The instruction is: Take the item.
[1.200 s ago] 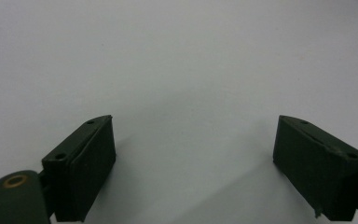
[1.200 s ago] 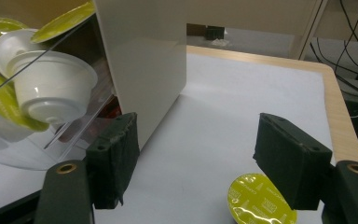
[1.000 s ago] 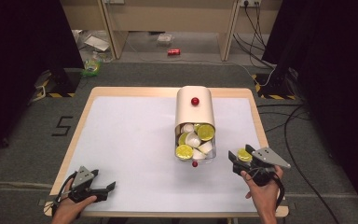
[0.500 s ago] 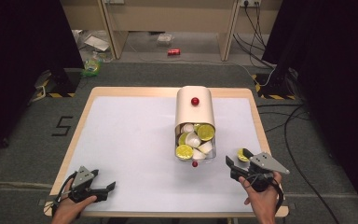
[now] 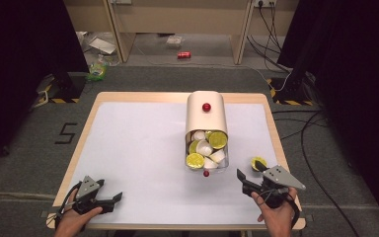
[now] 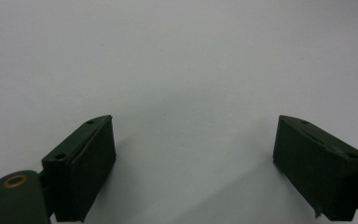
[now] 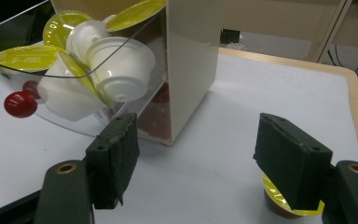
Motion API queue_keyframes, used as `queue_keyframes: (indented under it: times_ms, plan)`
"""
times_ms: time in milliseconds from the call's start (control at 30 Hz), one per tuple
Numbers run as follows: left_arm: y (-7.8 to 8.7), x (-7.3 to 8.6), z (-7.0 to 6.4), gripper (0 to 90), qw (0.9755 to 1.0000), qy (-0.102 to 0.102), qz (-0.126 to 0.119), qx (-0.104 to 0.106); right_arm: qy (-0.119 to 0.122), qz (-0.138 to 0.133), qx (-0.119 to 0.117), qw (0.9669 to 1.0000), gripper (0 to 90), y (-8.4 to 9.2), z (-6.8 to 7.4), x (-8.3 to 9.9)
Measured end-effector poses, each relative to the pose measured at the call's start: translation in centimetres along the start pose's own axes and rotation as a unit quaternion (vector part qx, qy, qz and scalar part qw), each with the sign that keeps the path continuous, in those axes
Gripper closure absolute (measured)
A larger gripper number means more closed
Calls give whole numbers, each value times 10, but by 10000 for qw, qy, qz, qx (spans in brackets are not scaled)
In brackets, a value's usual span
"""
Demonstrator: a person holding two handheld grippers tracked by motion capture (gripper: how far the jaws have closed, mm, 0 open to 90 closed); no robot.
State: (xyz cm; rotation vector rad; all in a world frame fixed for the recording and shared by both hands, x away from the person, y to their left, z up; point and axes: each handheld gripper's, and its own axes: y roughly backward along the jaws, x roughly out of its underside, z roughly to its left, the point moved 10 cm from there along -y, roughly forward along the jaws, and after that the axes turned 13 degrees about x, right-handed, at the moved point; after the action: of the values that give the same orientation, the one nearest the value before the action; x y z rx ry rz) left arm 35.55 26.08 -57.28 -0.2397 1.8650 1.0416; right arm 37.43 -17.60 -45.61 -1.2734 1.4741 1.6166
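One capsule (image 5: 258, 162) sits alone on the desk (image 5: 138, 148) beside the right gripper (image 5: 250, 174), jaws apart, empty; left gripper (image 5: 113, 200) jaws wide.

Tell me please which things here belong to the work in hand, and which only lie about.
Part of the work:
- capsule box, its clear drawer open
- capsules in the drawer
- single capsule on the table, by the right gripper

Lying about:
- red can on the floor
- cables
- green packet
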Motion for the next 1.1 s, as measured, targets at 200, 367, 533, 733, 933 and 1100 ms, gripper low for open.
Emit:
queue_keyframes:
  times_ms: [200, 367, 533, 733, 933, 1100]
  plan:
    - [0, 0, 0, 125, 10000, -5, 11, -1, 39, -57, -83, 9999, 307, 4, 6, -1]
    - [0, 0, 0, 124, 10000, -7, 12, -4, 48, -46, -128, 9999, 307, 6, 10, 1]
    - [0, 0, 0, 124, 10000, -8, 13, -6, 50, -43, -192, 9998, 305, 8, 14, 2]
    - [0, 0, 0, 124, 10000, 3, 7, -2, 60, -34, -288, 9996, 302, 9, 21, 3]
    - [0, 0, 0, 124, 10000, -6, 10, -3, 144, -14, -276, 9995, 299, 9, 22, 7]
    - [0, 0, 0, 124, 10000, -6, 9, -2, 159, -17, -297, 9994, 297, 9, 25, 7]
